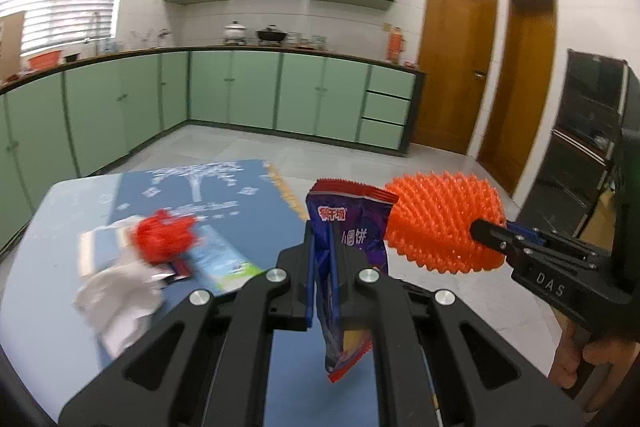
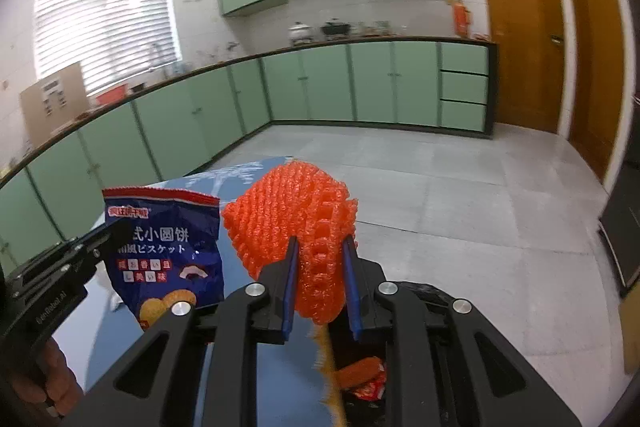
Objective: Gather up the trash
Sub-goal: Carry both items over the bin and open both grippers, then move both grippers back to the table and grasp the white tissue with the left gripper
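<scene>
Both jaws are clamped, the left gripper [image 1: 322, 283] on a biscuit wrapper [image 1: 348, 227], the right gripper [image 2: 322, 287] on orange foam netting [image 2: 292, 215], with the bin [image 2: 424, 297] at six o'clock below the right.

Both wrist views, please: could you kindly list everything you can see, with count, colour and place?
biscuit bag: one, dark blue with red edges, clamped in the left gripper, off the table
foam fruit net: one, orange, clamped in the right gripper, off the table
red crumpled item: one, on the table, blurred
white crumpled paper: one, near table edge
carton: one, blue and white, lying flat on the table
table: one, pale blue, with a blue printed mat
base cabinets: a row, green, along the walls
doors: two, brown wood, right wall
left gripper: one, black, blue pads
right gripper: one, black, blue pads
hands: two, on the gripper handles
</scene>
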The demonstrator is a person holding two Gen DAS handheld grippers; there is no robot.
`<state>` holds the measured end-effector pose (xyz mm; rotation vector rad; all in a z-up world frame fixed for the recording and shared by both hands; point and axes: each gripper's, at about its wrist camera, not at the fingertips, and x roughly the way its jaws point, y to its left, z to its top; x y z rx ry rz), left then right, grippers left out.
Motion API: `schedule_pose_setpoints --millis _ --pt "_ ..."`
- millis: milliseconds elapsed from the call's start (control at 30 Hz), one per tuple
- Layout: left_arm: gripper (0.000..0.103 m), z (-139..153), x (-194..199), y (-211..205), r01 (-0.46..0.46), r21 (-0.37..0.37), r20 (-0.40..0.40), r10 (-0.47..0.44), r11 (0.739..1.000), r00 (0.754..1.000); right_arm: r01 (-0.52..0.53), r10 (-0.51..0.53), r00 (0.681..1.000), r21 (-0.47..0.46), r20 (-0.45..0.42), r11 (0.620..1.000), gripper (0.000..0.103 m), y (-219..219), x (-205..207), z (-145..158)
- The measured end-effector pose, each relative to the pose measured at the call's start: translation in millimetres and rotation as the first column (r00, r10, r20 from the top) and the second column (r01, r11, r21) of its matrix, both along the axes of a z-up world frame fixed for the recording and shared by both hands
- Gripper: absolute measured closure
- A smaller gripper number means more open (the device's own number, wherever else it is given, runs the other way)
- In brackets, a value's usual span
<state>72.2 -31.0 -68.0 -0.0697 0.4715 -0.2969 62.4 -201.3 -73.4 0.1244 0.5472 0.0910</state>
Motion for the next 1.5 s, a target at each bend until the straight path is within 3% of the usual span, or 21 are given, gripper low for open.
schedule_pose_setpoints --millis 233,500,967,1067,1200,1367,1500 --pt "0.098 -11.3 23.9 -56.0 0.104 0.01 -0.008 -0.104 0.995 0.995 0.13 -0.13 0.991 -0.007 -0.028 0.992 0.082 -58.4 -4.2 -16.0" --pt "0.098 -40.4 53.8 -118.7 0.187 0.043 -0.059 -0.184 0.981 0.981 0.251 -0.253 0.962 -0.027 -0.107 0.968 0.082 -114.7 -7.9 -54.8" --pt "0.094 -104.4 94.4 -151.8 0.243 0.11 -0.24 -0.212 0.964 0.947 0.303 -0.304 0.92 -0.043 -0.248 0.952 0.08 -145.8 13.7 -128.7" --pt "0.093 -107.5 96.9 -154.5 0.246 0.111 -0.254 -0.212 0.963 0.944 0.303 -0.306 0.911 -0.053 -0.277 0.951 0.072 -147.3 17.9 -140.6" --pt "0.081 -105.5 95.8 -151.5 0.239 0.106 -0.252 -0.206 0.965 0.945 0.297 -0.304 0.91 -0.071 -0.281 0.952 0.053 -144.9 21.1 -142.5" --pt "0.071 -92.9 89.0 -134.9 0.214 0.087 -0.233 -0.189 0.973 0.954 0.301 -0.308 0.917 -0.066 -0.253 0.951 0.039 -141.0 16.0 -129.6" --pt "0.053 -71.0 78.1 -110.5 0.162 0.088 -0.175 -0.145 0.983 0.974 0.297 -0.302 0.931 -0.054 -0.204 0.953 0.024 -132.8 13.3 -106.7"
